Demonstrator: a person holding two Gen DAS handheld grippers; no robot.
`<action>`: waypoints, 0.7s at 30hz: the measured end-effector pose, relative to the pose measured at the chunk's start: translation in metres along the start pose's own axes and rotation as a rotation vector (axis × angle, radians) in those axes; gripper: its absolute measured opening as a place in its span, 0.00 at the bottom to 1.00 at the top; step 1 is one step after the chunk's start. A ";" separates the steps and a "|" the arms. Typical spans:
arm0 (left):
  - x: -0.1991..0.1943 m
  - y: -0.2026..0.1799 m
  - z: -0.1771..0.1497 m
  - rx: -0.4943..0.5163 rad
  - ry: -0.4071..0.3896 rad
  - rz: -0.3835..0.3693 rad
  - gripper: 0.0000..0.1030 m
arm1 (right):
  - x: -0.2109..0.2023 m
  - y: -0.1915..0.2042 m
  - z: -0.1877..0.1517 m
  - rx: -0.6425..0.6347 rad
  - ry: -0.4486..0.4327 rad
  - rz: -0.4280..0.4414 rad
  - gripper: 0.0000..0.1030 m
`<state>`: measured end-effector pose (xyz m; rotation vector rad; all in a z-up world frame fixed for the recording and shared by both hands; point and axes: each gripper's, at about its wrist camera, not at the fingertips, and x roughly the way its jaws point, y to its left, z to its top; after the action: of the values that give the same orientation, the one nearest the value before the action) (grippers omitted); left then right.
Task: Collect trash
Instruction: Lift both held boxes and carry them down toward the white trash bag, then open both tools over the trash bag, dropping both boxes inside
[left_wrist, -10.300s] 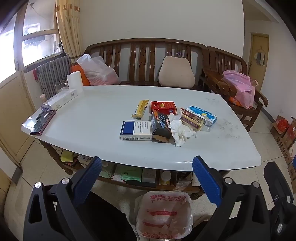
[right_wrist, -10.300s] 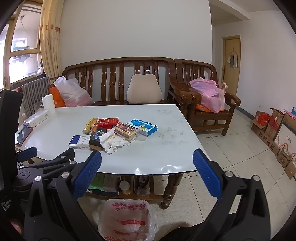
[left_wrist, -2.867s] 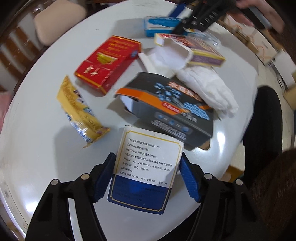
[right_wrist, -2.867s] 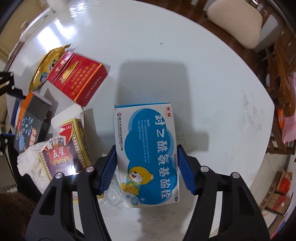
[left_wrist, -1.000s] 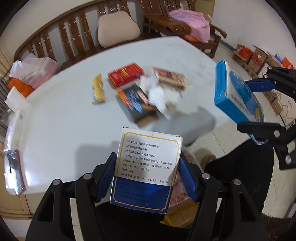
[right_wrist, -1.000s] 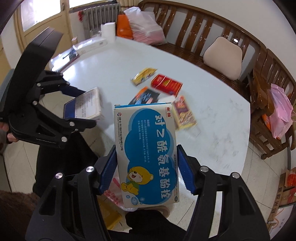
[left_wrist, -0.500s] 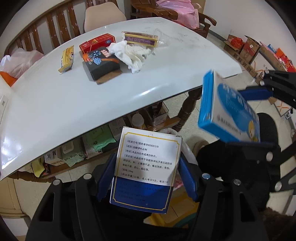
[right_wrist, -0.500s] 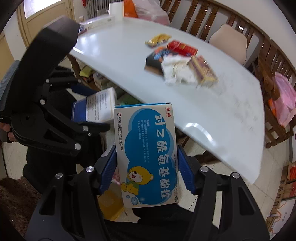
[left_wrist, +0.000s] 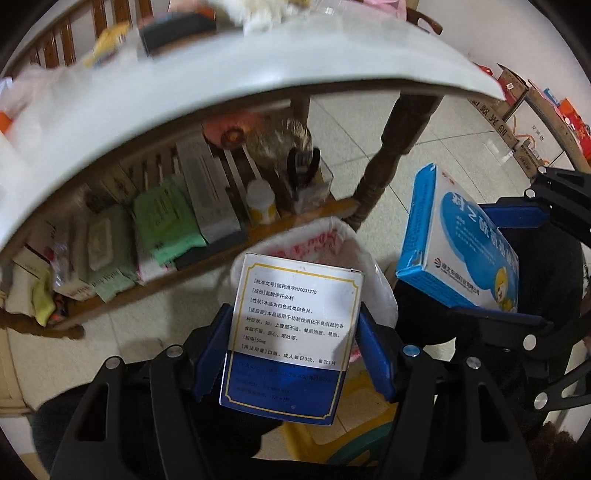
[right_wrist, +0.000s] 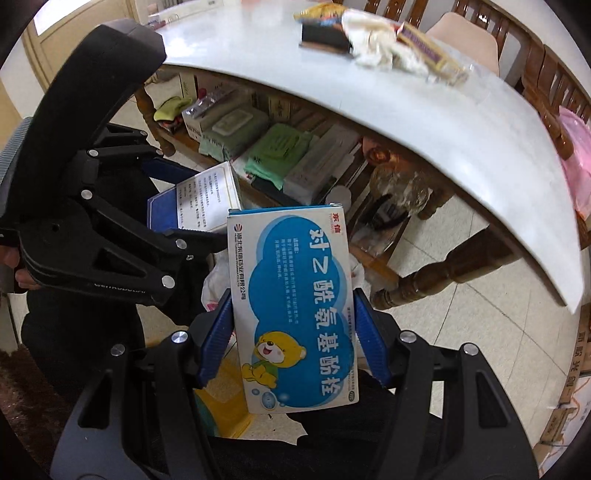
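My left gripper (left_wrist: 295, 354) is shut on a white and dark blue medicine box (left_wrist: 291, 332), held above a white trash bag with red print (left_wrist: 314, 240) on the floor below the table edge. My right gripper (right_wrist: 293, 343) is shut on a light blue box with a cartoon bear (right_wrist: 295, 310), also above the bag (right_wrist: 214, 277). That blue box shows at the right of the left wrist view (left_wrist: 454, 243). The white and blue box shows in the right wrist view (right_wrist: 203, 199). More trash lies on the white table (right_wrist: 406, 92): a black box (right_wrist: 325, 33), crumpled tissue (right_wrist: 373, 44) and a card box (right_wrist: 428, 48).
A lower shelf (left_wrist: 184, 258) under the table holds green packets, boxes and a small bottle. A wooden table leg (left_wrist: 391, 155) stands beside the bag. Cardboard boxes (left_wrist: 509, 92) sit on the tiled floor at the right. A wooden bench (right_wrist: 546, 74) is behind the table.
Both grippers have dropped from above the table to below its edge, carrying their boxes down toward the trash bag on the floor.
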<state>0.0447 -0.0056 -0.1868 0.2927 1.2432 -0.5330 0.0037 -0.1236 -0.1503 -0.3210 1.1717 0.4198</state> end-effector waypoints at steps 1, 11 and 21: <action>0.004 0.001 0.000 -0.002 0.007 -0.001 0.62 | 0.006 0.000 0.001 0.005 0.007 0.003 0.60; 0.068 0.009 -0.004 -0.038 0.124 -0.026 0.62 | 0.061 -0.012 -0.007 0.062 0.064 0.025 0.60; 0.119 0.025 0.008 -0.114 0.217 -0.090 0.62 | 0.115 -0.020 -0.016 0.102 0.143 0.040 0.60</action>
<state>0.0911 -0.0155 -0.2989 0.2029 1.4970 -0.5148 0.0380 -0.1310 -0.2631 -0.2426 1.3360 0.3750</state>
